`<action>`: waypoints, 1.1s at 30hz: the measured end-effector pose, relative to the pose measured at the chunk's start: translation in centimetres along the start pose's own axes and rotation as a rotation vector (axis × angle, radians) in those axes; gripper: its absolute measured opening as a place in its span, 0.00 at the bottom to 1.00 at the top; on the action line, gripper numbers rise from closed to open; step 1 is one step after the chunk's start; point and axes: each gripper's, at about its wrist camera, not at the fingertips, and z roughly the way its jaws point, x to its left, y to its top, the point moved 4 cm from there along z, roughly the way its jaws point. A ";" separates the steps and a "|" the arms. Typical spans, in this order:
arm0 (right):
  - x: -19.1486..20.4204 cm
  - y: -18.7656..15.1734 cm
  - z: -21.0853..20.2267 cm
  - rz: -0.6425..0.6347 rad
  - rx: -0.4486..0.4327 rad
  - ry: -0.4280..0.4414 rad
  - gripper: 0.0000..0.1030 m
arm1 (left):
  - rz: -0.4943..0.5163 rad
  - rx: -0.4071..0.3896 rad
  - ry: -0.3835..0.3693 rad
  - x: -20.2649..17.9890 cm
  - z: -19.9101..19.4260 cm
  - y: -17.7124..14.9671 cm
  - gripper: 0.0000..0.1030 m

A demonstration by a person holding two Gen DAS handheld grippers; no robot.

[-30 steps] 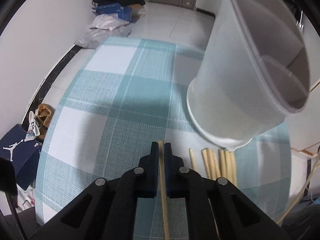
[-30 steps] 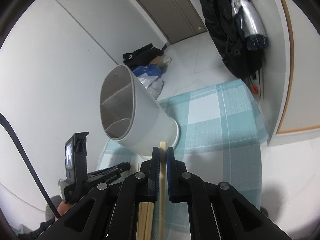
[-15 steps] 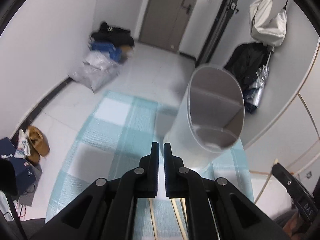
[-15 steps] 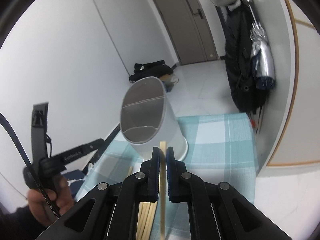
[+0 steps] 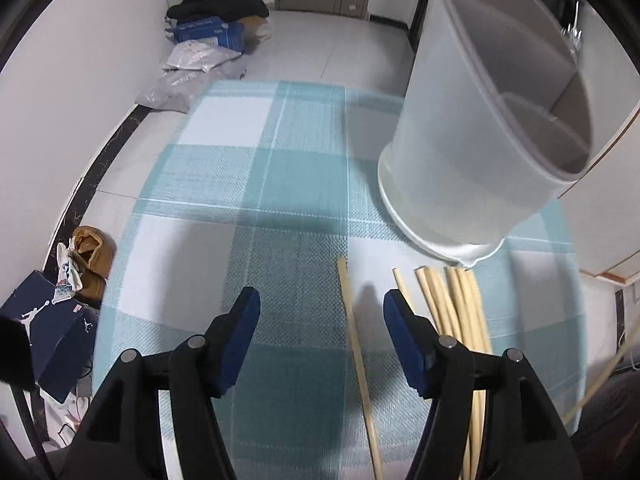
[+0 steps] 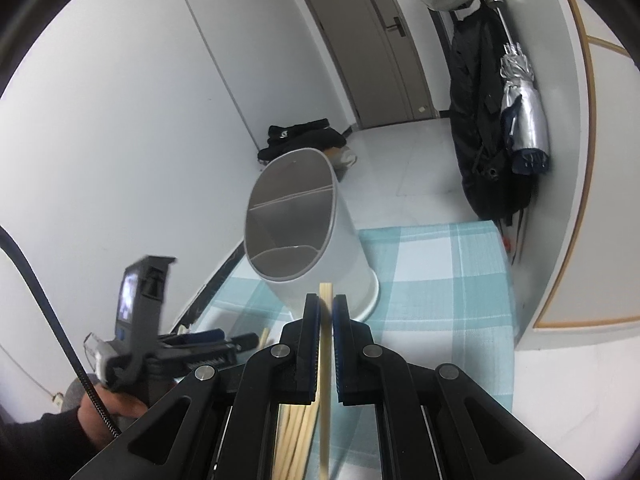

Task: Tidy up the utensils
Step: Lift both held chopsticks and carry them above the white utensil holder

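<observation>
White walls and a pale tiled floor surround the tabletop [image 5: 248, 184], which is covered in a teal-and-white checked cloth. Beyond its far edge, well ahead of the left claw [image 5: 318, 306], lie plastic bags [image 5: 188, 76], a blue box [image 5: 208, 32] and dark clothing [image 5: 218, 0]; down to that claw's left sit a navy shoebox [image 5: 44, 328] and a tan shoe [image 5: 94, 252] on the floor. A white utensil holder [image 5: 480, 128] with inner dividers stands ahead and to the right of the left claw, empty as far as its open top shows. The left claw is released, its blue-padded jaws spread wide and gripping nothing; a single chopstick [image 5: 358, 356] lies on the cloth between them, nearer the right jaw, touching neither. A bundle of chopsticks [image 5: 452, 304] lies just right of the right jaw, its tips near the holder's base. From the right wrist view, the right claw [image 6: 326, 312] is clenched on one upright chopstick [image 6: 325, 364], its tip poking just above the pads, with the holder directly ahead. A dark coat [image 6: 480, 128] and folded umbrella [image 6: 524, 120] hang far right.
</observation>
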 end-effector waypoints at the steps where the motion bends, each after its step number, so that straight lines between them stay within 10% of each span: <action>1: -0.2 0.1 0.1 0.005 0.000 0.001 0.05 | 0.001 0.012 0.021 0.1 0.4 0.0 0.59; 11: -1.4 0.7 -0.3 0.024 -0.003 0.011 0.05 | 0.023 -0.004 0.031 -0.8 0.5 0.3 0.03; 27: 1.0 0.8 -1.5 -0.058 -0.056 0.010 0.05 | -0.037 -0.430 -0.142 -1.3 -11.7 1.0 0.01; 33: 2.3 0.7 -2.0 -0.104 -0.091 -0.003 0.05 | -0.022 -0.475 -0.174 -1.8 -13.9 1.6 0.01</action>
